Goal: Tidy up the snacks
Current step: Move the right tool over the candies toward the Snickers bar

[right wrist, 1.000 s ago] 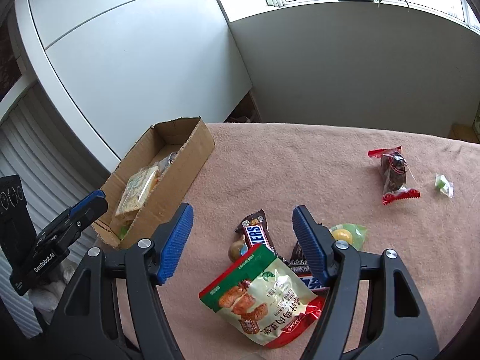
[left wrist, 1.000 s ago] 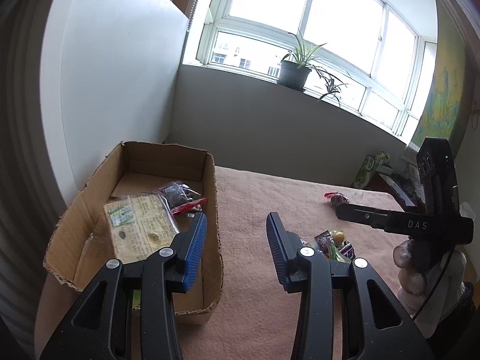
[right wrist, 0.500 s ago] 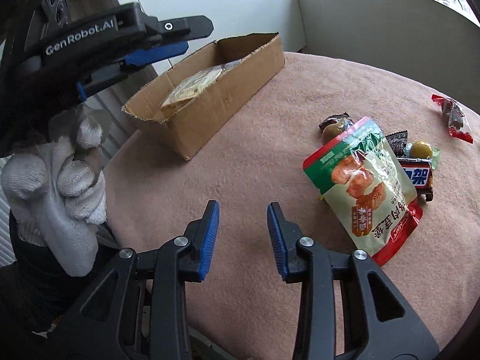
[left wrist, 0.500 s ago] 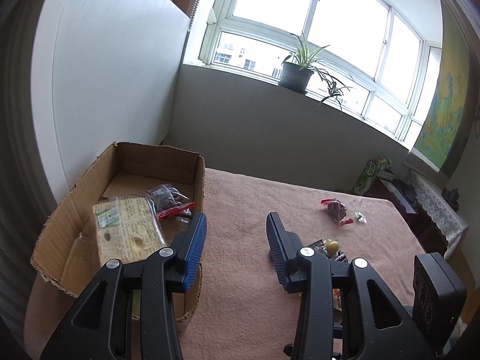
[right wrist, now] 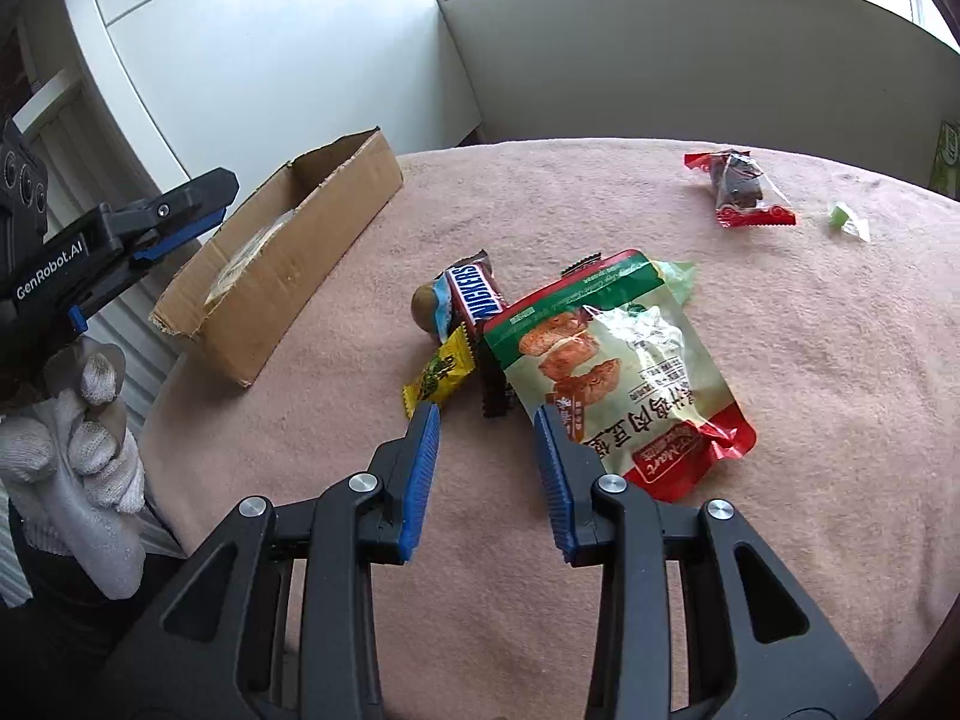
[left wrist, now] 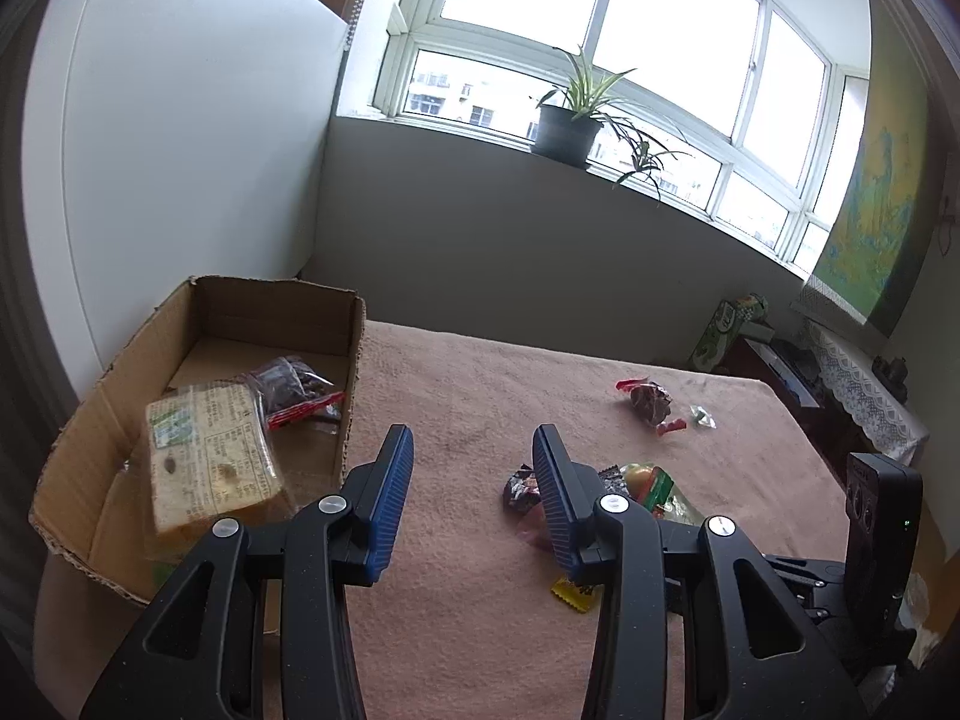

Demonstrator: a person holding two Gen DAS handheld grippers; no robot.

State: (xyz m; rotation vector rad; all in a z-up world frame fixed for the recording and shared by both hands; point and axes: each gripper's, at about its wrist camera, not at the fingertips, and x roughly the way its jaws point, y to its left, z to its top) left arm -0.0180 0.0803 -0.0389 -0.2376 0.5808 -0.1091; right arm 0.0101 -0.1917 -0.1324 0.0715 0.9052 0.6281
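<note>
A cardboard box (left wrist: 114,372) at the table's left holds a bread pack (left wrist: 210,456) and a dark snack packet (left wrist: 291,384); it also shows in the right wrist view (right wrist: 288,276). A snack pile lies mid-table: a big green and red pouch (right wrist: 624,372), a Snickers bar (right wrist: 477,297), a yellow candy (right wrist: 441,369). A red-ended packet (right wrist: 741,189) and a small green candy (right wrist: 846,219) lie farther off. My left gripper (left wrist: 471,498) is open and empty above the cloth beside the box. My right gripper (right wrist: 486,468) is open and empty just before the pile.
A pink cloth (right wrist: 780,480) covers the table. A white cabinet (left wrist: 168,150) stands behind the box. A potted plant (left wrist: 570,120) sits on the windowsill. A dresser with a green carton (left wrist: 726,324) stands past the table's far right edge.
My right gripper swung down and back toward the snack pile and opened a little wider than half a second ago. My left gripper drew back slightly, staying open.
</note>
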